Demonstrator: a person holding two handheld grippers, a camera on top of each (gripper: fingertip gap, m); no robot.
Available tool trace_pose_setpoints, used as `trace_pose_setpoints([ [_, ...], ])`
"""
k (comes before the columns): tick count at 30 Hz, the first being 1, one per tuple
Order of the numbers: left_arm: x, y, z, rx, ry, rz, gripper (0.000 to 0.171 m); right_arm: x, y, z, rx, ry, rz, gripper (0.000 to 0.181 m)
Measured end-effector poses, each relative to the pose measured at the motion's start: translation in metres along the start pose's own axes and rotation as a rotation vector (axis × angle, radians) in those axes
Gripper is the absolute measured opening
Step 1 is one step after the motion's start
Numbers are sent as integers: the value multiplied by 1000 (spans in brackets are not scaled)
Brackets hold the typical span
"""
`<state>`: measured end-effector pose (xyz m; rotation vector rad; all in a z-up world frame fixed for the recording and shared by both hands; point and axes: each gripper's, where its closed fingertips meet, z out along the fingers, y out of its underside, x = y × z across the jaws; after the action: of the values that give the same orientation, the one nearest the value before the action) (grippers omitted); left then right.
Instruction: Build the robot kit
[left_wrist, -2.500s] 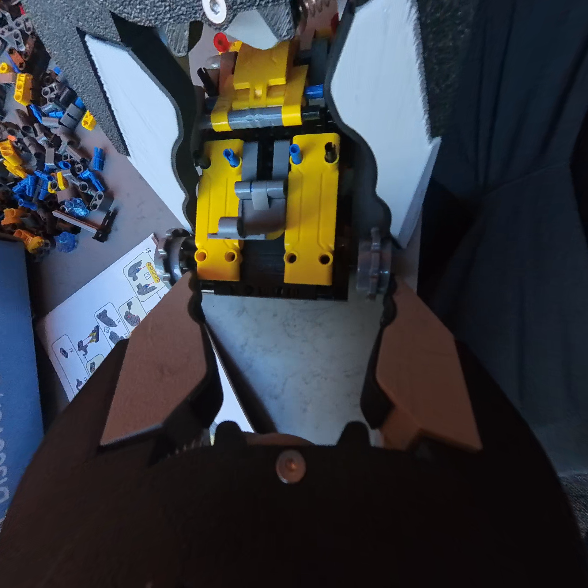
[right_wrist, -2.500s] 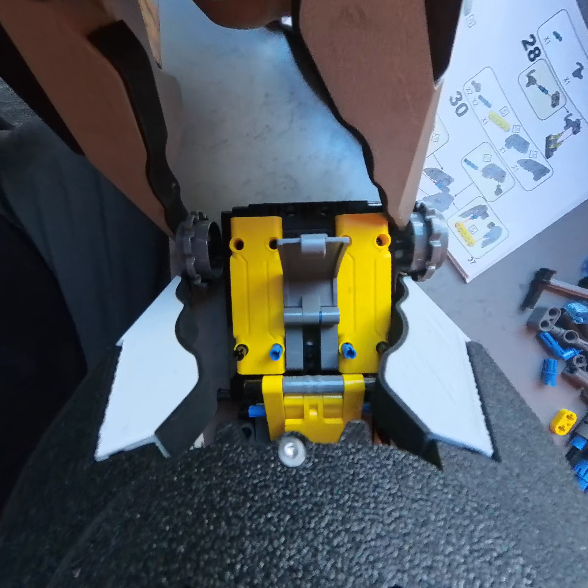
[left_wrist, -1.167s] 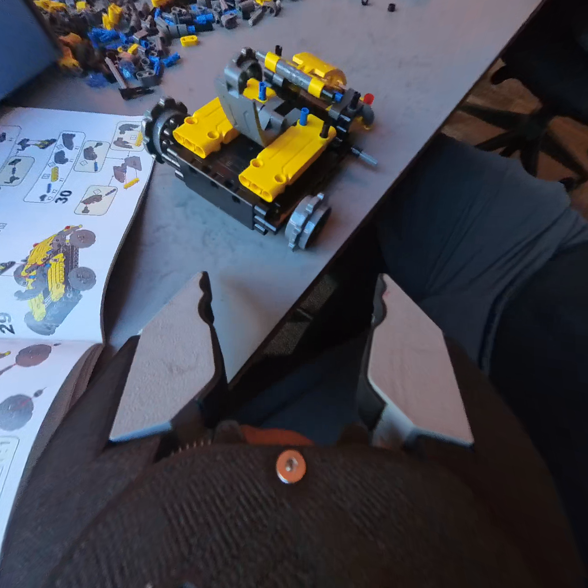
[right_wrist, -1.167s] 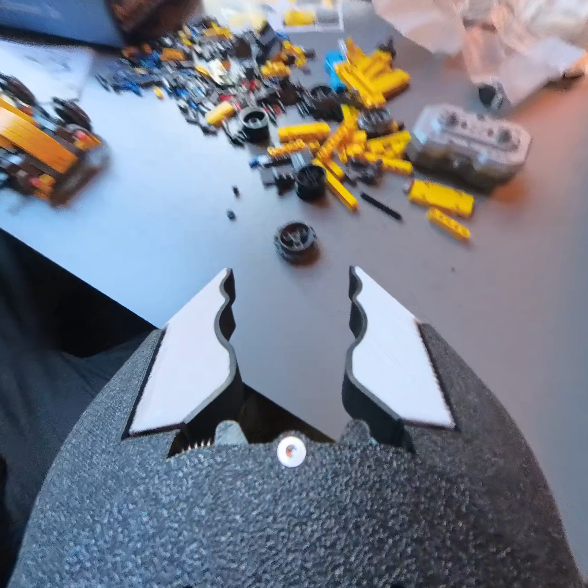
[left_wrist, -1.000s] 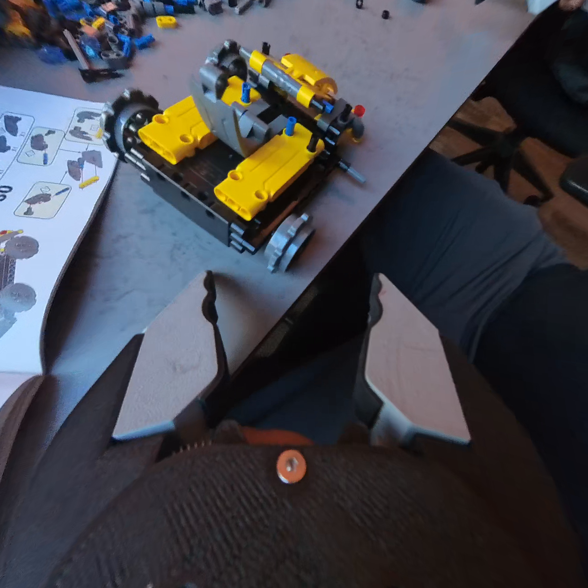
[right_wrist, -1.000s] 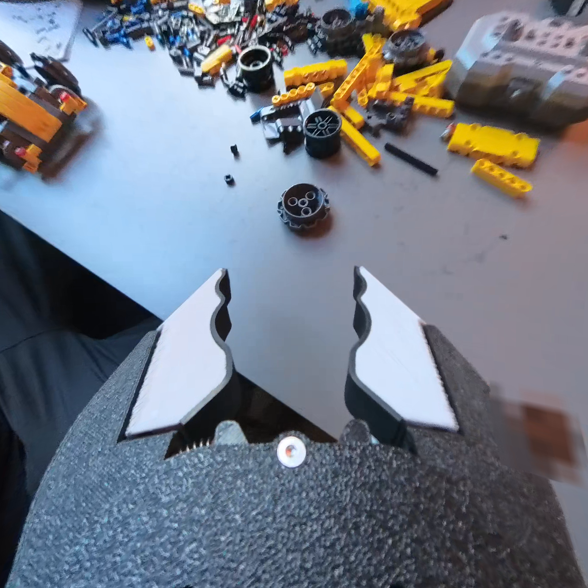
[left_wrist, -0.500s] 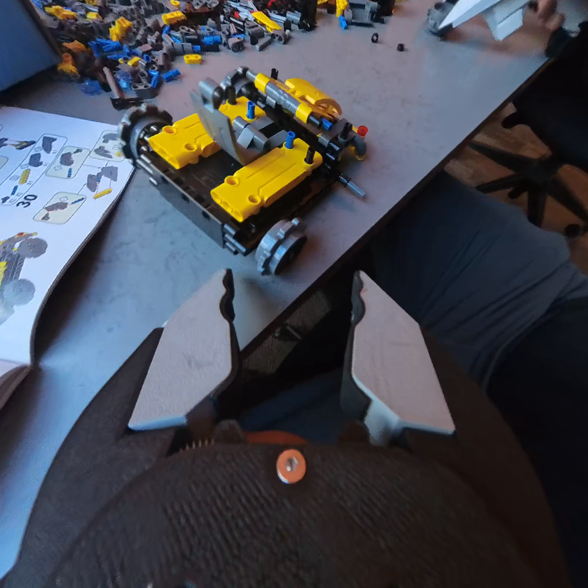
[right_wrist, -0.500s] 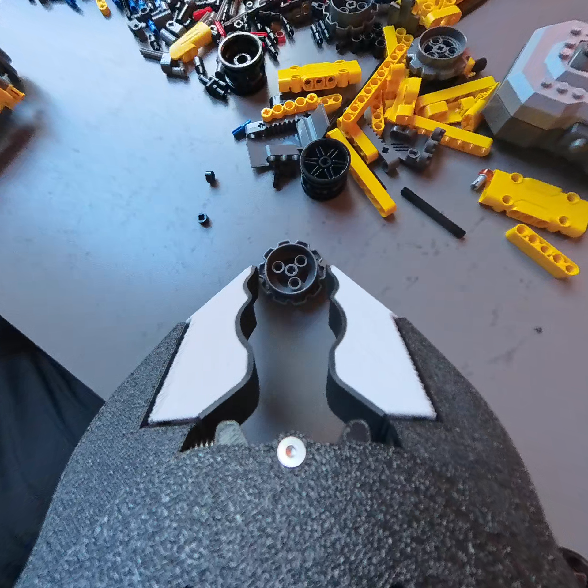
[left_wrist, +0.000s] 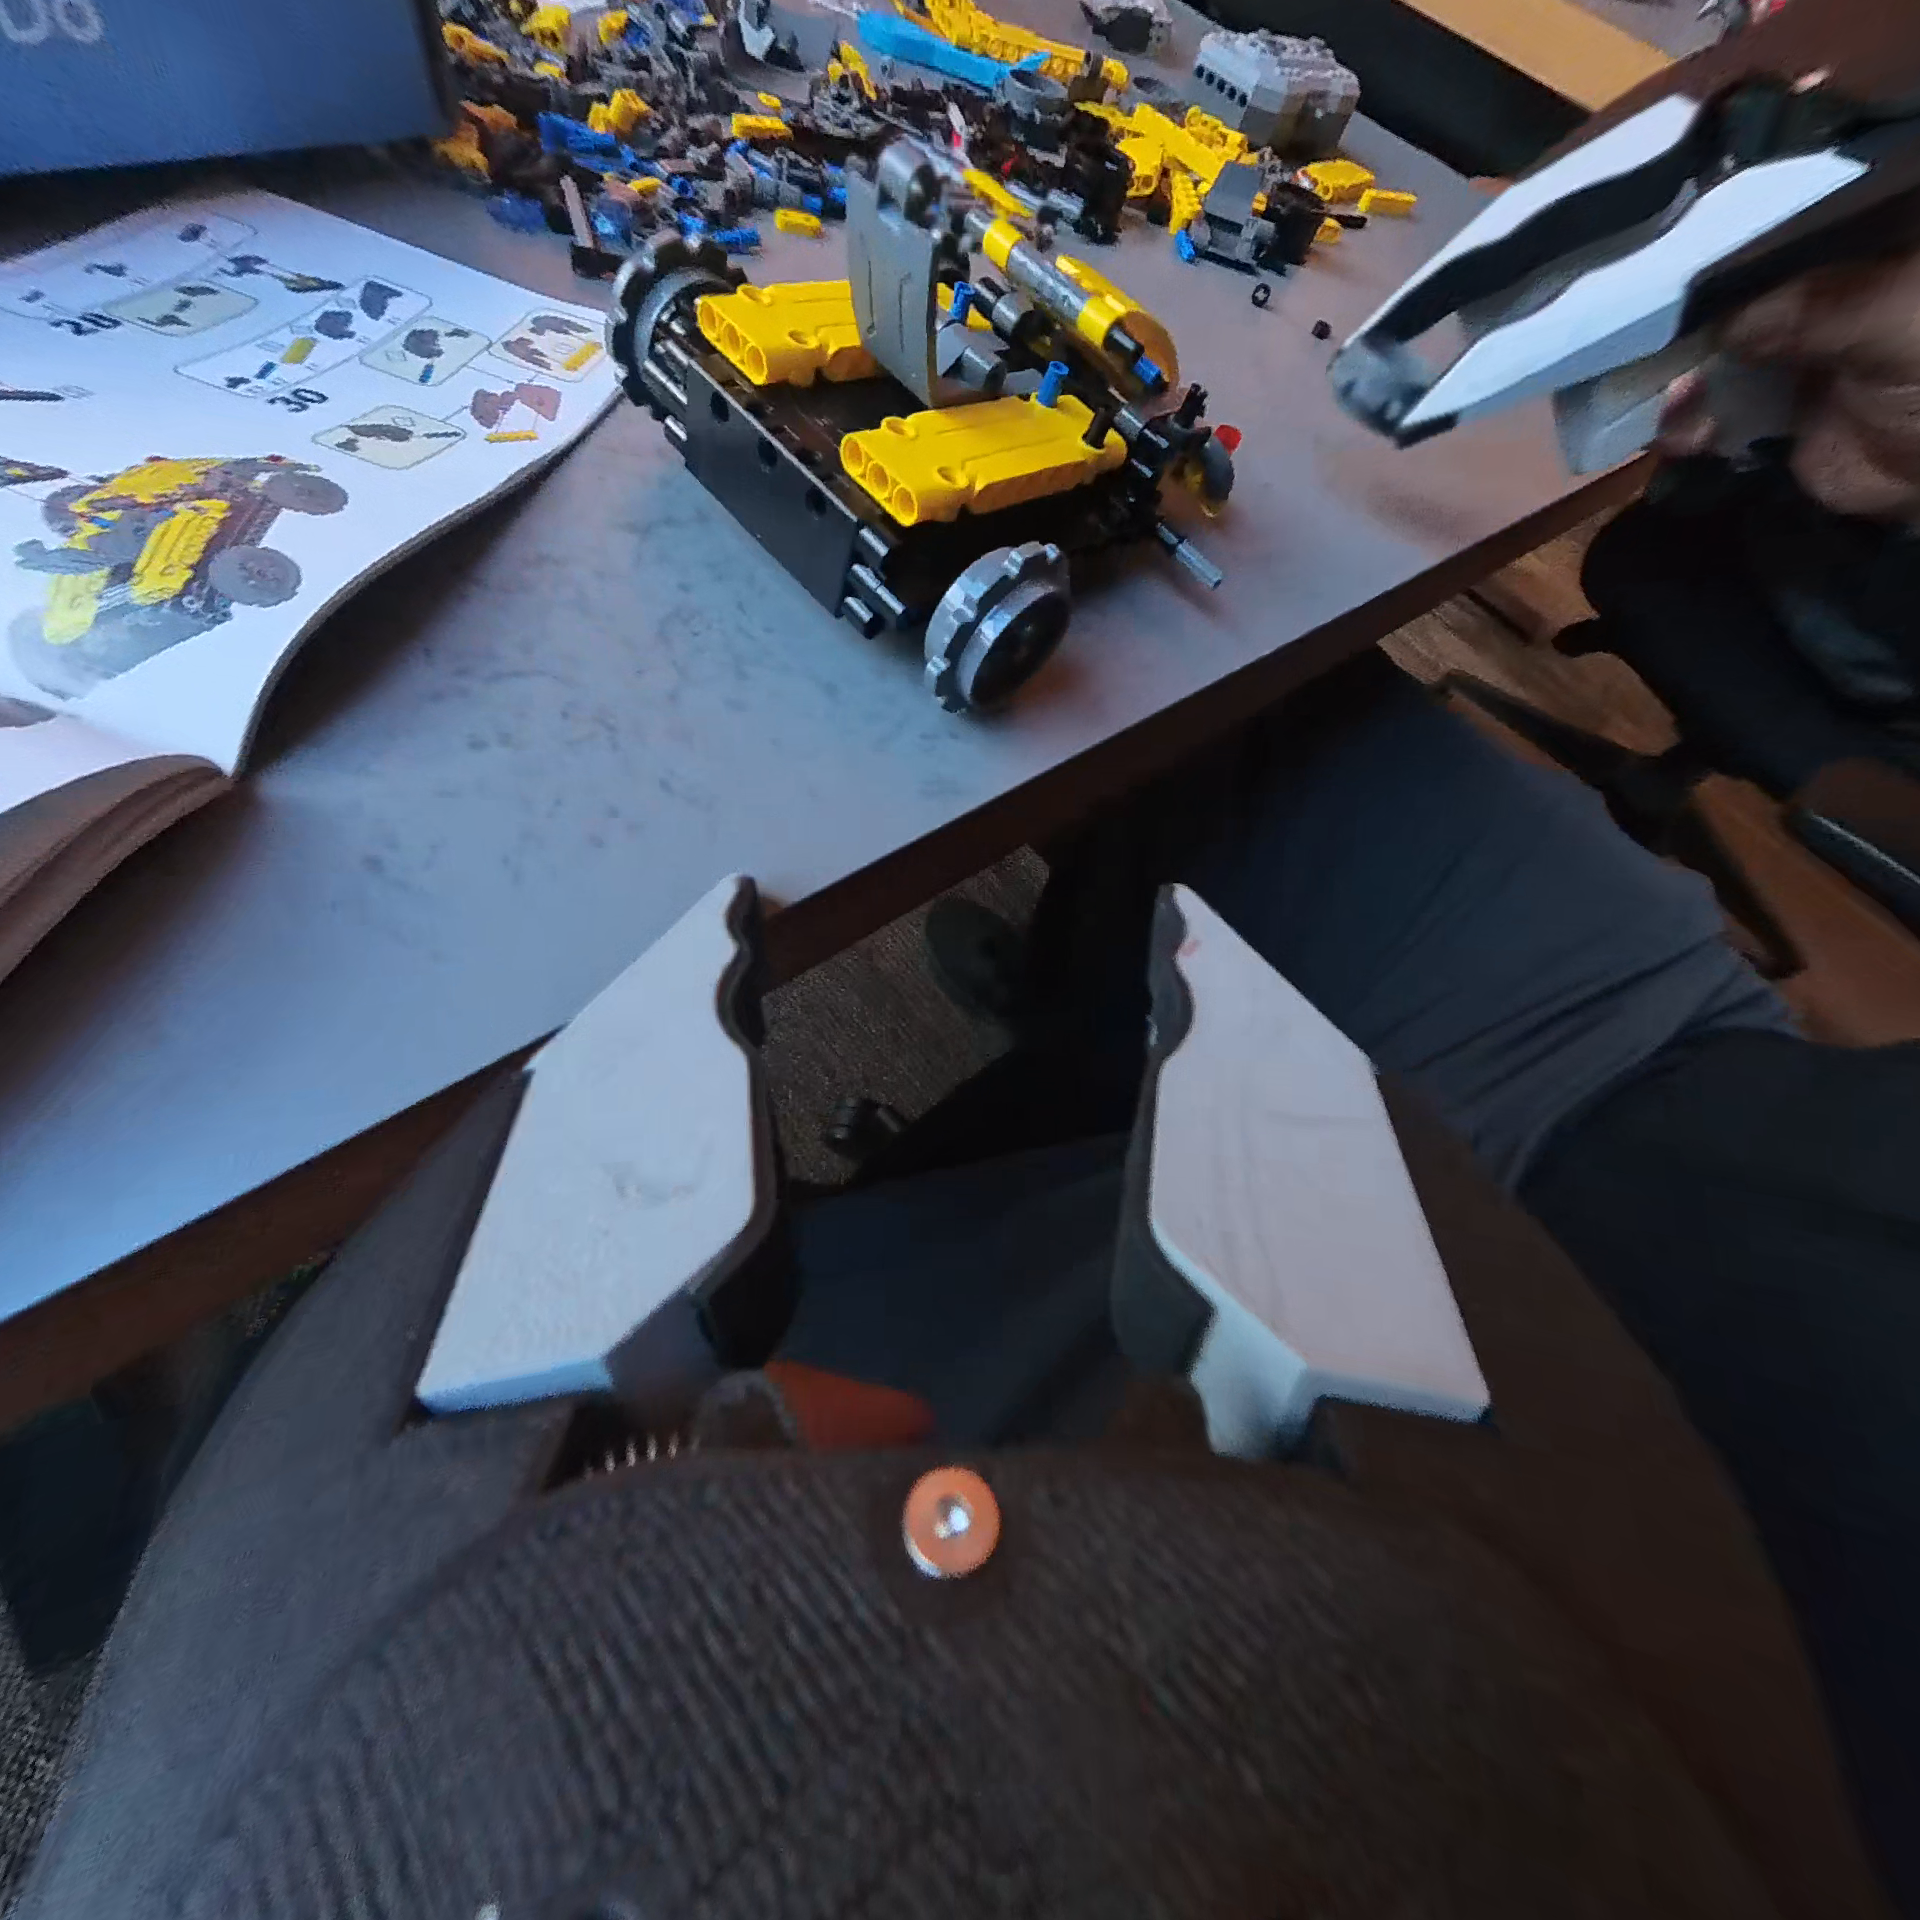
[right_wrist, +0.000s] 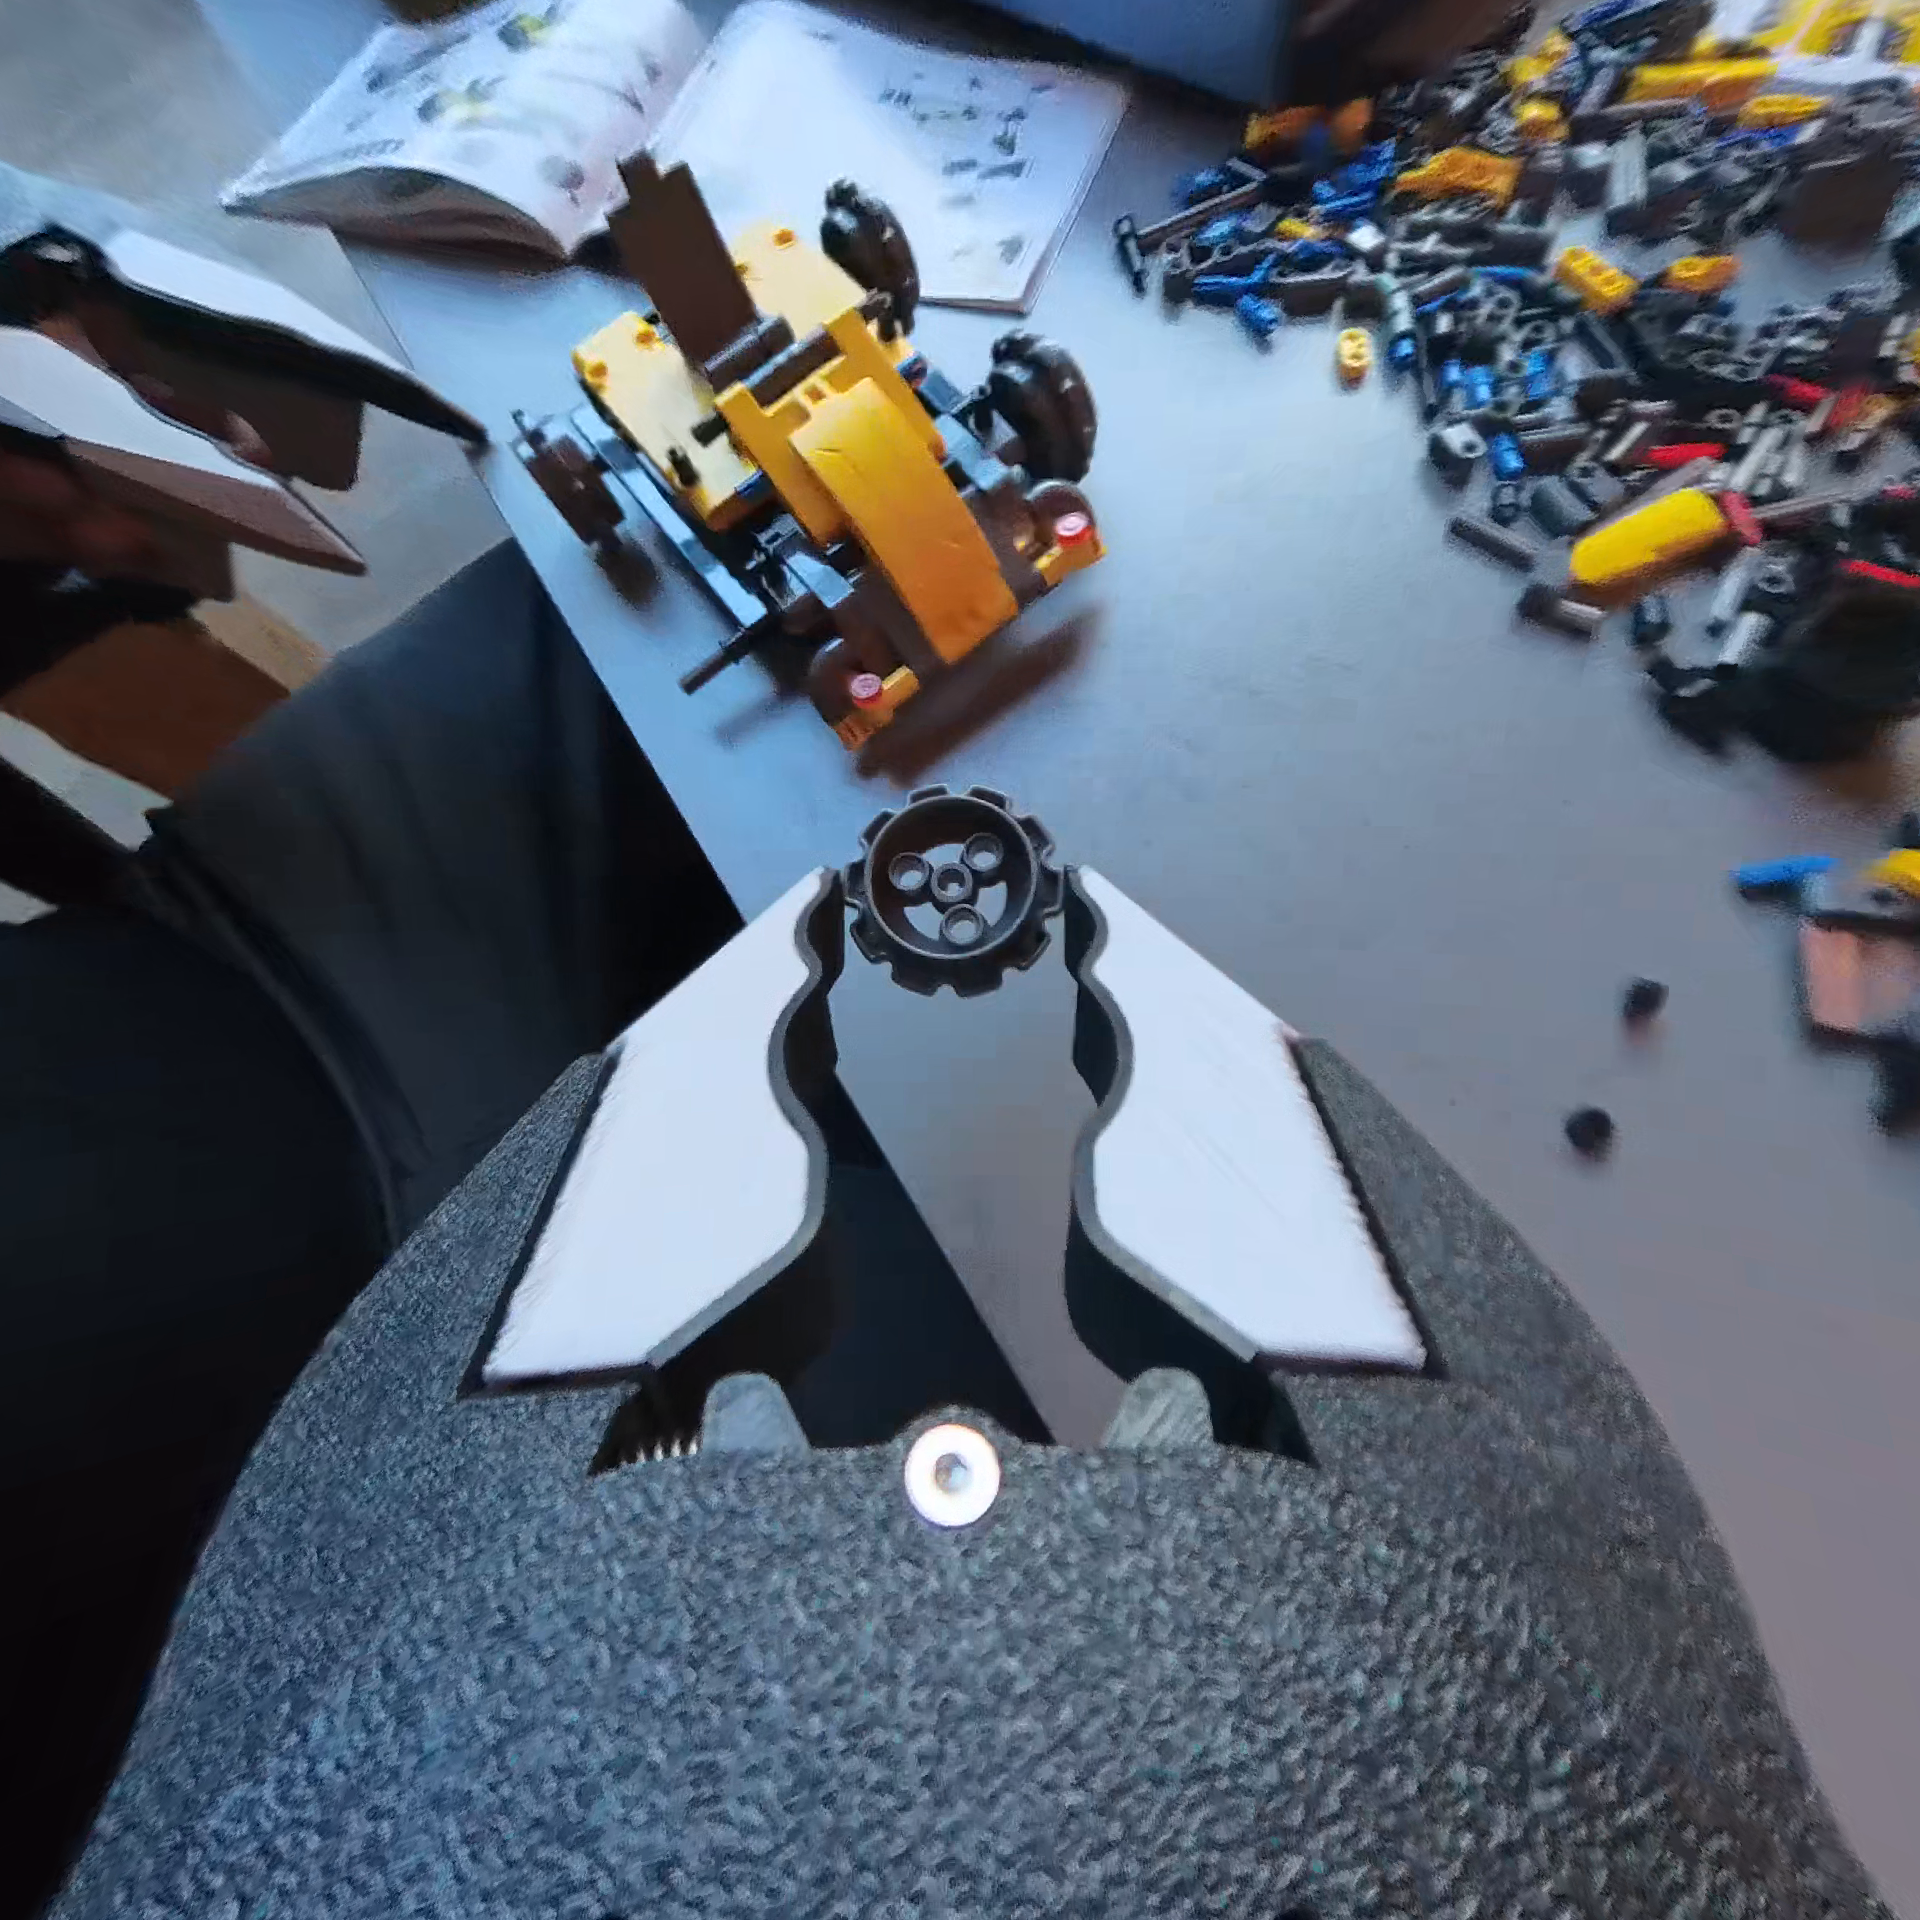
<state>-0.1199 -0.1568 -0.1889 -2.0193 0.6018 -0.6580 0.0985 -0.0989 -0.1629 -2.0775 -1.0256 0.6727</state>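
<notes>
Right wrist view puts my right gripper (right_wrist: 948, 914) in the middle of the frame, its jaws closed on a black toothed wheel (right_wrist: 948, 906) pinched between the fingertips (right_wrist: 821, 935), hub holes facing the camera. That wheel hangs above the grey worktop (right_wrist: 1299, 831), close to its near edge. Just beyond it, in the upper middle, stands a half-built yellow and black toy vehicle (right_wrist: 810, 468) with two black wheels on its far side. An open instruction booklet (right_wrist: 790, 114) lies behind the vehicle at the top, and a wide scatter of loose building pieces (right_wrist: 1621, 343) fills the upper right. My left gripper (right_wrist: 208, 416) shows blurred at the upper left, off the worktop's edge

From the left wrist view, my left gripper (left_wrist: 951, 935) sits low in the frame with its jaws wide apart and nothing between them, over dark trousers (left_wrist: 1455, 935) just off the worktop (left_wrist: 520, 831) edge. The vehicle (left_wrist: 914, 436) stands in the upper middle, a grey wheel (left_wrist: 997, 634) at its near corner. The booklet (left_wrist: 239, 416) lies open at the upper left, touching the vehicle's far wheel or just beside it; I cannot tell which. My right gripper (left_wrist: 1382, 384) enters from the upper right, blurred, with the wheel (left_wrist: 1377, 379) at its tips
</notes>
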Motion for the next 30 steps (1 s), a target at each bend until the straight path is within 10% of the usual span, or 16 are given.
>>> trace_pose_setpoints([
  [12, 11, 1, -3, 68, 9, 113, 63, 14, 9, 34, 68, 34, 27, 44],
  [15, 14, -4, -5, 108, -4, 169, 57, 12, 7, 33, 91, 46, -21, 69],
  [30, -2, -18, -6, 176, -118, 196, 49, -4, 0, 17, 244, -120, 26, 55],
])
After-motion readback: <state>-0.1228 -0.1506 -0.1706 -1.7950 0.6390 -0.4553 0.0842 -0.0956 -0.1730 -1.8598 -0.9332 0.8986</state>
